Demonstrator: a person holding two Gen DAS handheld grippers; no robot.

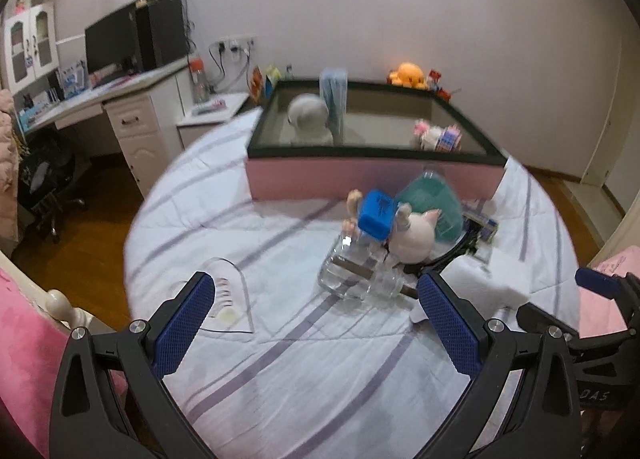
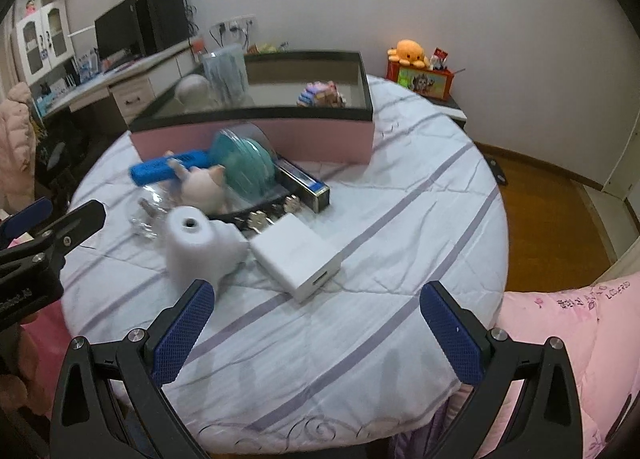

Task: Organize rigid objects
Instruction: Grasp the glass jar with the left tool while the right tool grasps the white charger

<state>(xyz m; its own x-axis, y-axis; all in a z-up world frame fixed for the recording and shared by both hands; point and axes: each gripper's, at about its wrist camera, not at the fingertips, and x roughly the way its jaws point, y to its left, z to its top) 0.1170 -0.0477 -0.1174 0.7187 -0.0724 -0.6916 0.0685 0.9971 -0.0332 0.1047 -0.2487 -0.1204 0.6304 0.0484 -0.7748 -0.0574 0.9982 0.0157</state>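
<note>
A pile lies on the striped white sheet in front of a pink box with a black rim (image 1: 372,179) (image 2: 256,137). In the pile are a blue block (image 1: 376,219) (image 2: 168,171), a pink pig toy (image 1: 414,237) (image 2: 202,185), a teal bowl (image 1: 430,203) (image 2: 244,165), a glass jar (image 1: 352,275) (image 2: 146,211), a white box (image 2: 298,257), a white roll (image 2: 196,247) and keys (image 2: 260,219). My left gripper (image 1: 316,299) is open and empty just short of the jar. My right gripper (image 2: 316,307) is open and empty near the white box.
The box holds a white ball (image 1: 310,115), a clear container (image 1: 334,99) and a small colourful toy (image 1: 438,137). A clear heart-shaped piece (image 1: 230,299) lies left of the jar. A desk with a monitor (image 1: 116,39) stands at the left. A pink quilt (image 2: 568,339) lies at the right.
</note>
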